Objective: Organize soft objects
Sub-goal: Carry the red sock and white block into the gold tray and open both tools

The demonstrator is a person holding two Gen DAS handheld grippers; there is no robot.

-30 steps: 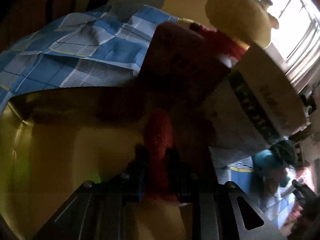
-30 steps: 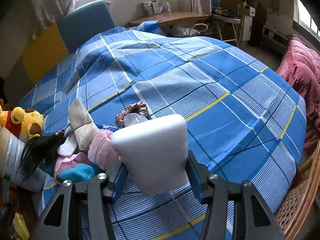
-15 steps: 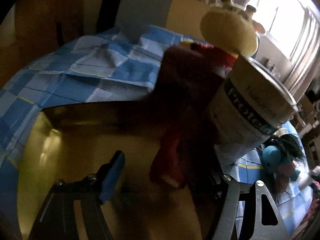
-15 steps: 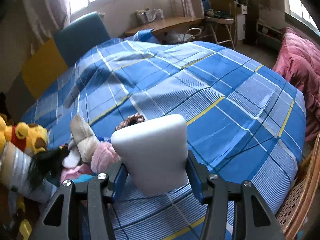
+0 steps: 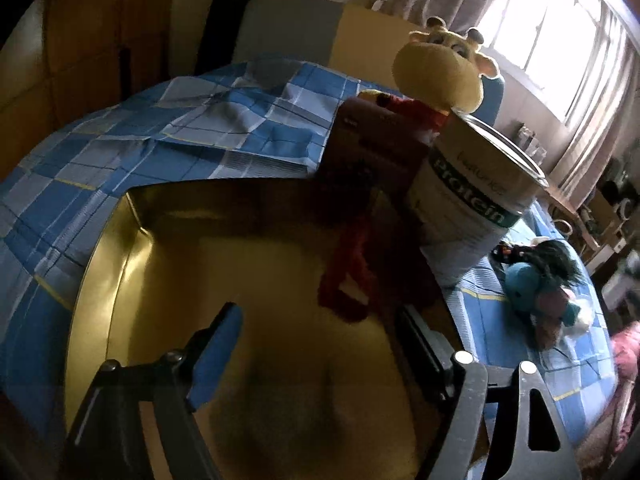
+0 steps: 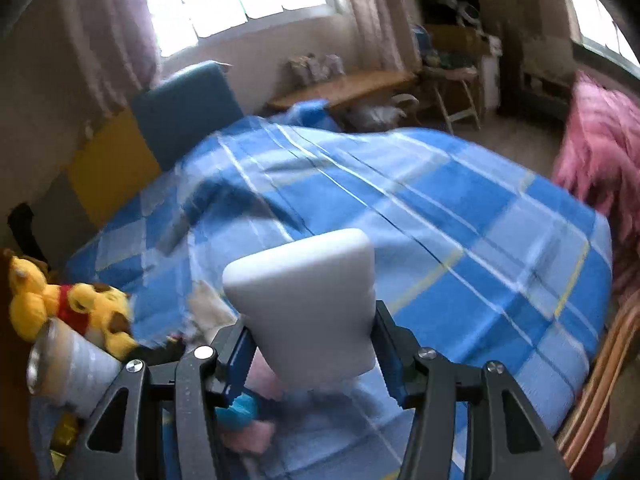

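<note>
One red soft toy [image 5: 352,276] is lying inside the golden metal box [image 5: 120,264], against its far right part, just ahead of the left gripper [image 5: 320,332]. The jaws of this gripper are opening wide, and the toy is sitting beyond the tips, nearer to the right finger, with no pad pressing on it. Its upper part is dark and is merging with a maroon shape behind, so its form is hard to make out. The right gripper [image 6: 308,344] is clamping a white foam block [image 6: 308,308] over the blue checked bedspread [image 6: 440,232]. A yellow plush giraffe [image 5: 440,72] is leaning behind a protein can [image 5: 472,192]. A blue plush with dark hair [image 5: 536,280] is lying further right. The right wrist view is blurred, and the block is hiding the small soft things below it.
</note>
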